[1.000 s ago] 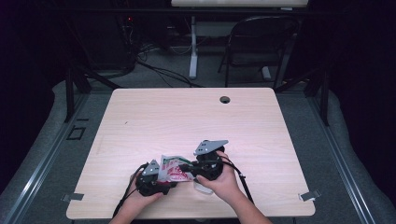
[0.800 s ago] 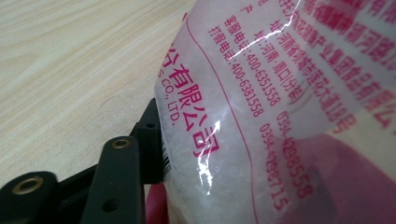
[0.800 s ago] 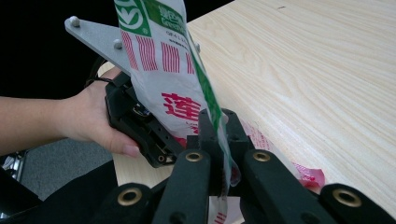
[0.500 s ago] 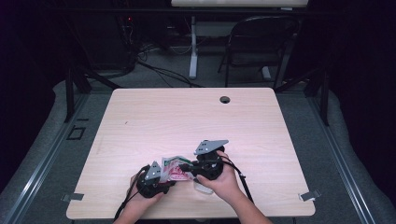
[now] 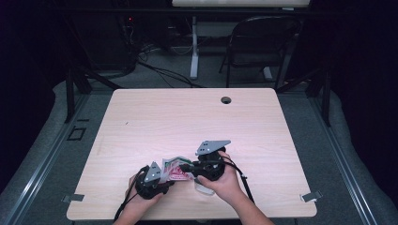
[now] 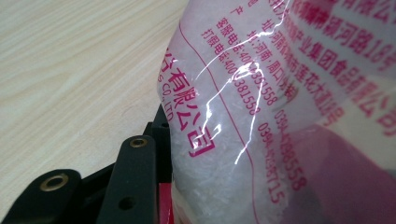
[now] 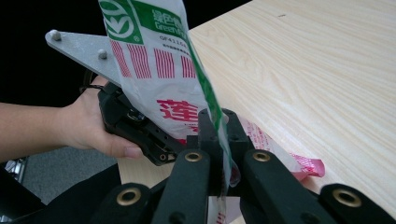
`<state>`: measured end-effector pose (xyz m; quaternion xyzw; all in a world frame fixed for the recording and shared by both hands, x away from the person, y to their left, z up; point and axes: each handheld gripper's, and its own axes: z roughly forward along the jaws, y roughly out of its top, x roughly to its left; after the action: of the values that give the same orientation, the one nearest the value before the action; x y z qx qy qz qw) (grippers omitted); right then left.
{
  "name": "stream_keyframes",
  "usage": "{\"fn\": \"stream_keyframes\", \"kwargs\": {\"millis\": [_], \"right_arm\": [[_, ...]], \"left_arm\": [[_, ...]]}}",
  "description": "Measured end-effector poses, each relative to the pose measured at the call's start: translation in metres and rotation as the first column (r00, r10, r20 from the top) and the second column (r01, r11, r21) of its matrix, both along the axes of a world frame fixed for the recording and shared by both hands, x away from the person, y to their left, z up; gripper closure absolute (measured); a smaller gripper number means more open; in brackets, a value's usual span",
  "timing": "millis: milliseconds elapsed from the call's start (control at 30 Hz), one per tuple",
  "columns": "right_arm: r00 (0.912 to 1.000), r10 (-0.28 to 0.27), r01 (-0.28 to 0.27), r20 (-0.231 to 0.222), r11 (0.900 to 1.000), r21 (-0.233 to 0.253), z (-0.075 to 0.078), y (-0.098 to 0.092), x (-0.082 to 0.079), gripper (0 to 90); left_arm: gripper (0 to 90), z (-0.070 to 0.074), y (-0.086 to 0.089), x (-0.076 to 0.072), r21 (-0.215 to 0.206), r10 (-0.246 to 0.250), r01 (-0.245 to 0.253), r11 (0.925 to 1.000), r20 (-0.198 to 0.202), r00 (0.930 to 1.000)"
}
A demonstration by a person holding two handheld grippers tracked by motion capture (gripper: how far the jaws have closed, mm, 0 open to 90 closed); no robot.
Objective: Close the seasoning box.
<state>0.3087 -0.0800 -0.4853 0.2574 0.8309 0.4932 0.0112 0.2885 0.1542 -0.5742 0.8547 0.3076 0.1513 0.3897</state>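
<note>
Packet (image 5: 174,169) of white granules hanging between both grippers, above counter (image 5: 155,122) near edge. Right gripper (image 7: 219,140) clamping its edge; left gripper (image 5: 162,180) gripping the opposite end, long axis spanning them.

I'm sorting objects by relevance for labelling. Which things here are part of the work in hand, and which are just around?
In the job: plastic bag, left gripper, right gripper.
Just around: table, its cable hole, folding chair behind.
</note>
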Motion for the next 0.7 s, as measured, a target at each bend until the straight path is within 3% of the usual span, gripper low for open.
{"fn": "stream_keyframes", "kwargs": {"millis": [233, 567, 700], "right_arm": [[0.9999, -0.009, 0.009, 0.01, 1.0, 0.013, 0.007, -0.001, -0.001, 88.4], [0.9997, -0.019, 0.019, 0.016, 1.0, 0.0, 0.012, -0.005, 0.0, 77.9], [0.9993, -0.029, 0.029, 0.024, 1.0, 0.004, 0.014, -0.011, -0.001, 75.0]], "left_arm": [[61.9, 0.01, -0.001, -0.003, 0.037, 0.017, -0.018, 0.9991, 0.043, 0.9989], [62.4, 0.015, 0.0, -0.004, 0.062, 0.051, -0.056, 0.9966, 0.079, 0.9956], [62.5, 0.02, -0.001, -0.005, 0.091, 0.058, -0.069, 0.9934, 0.119, 0.9912]]}}
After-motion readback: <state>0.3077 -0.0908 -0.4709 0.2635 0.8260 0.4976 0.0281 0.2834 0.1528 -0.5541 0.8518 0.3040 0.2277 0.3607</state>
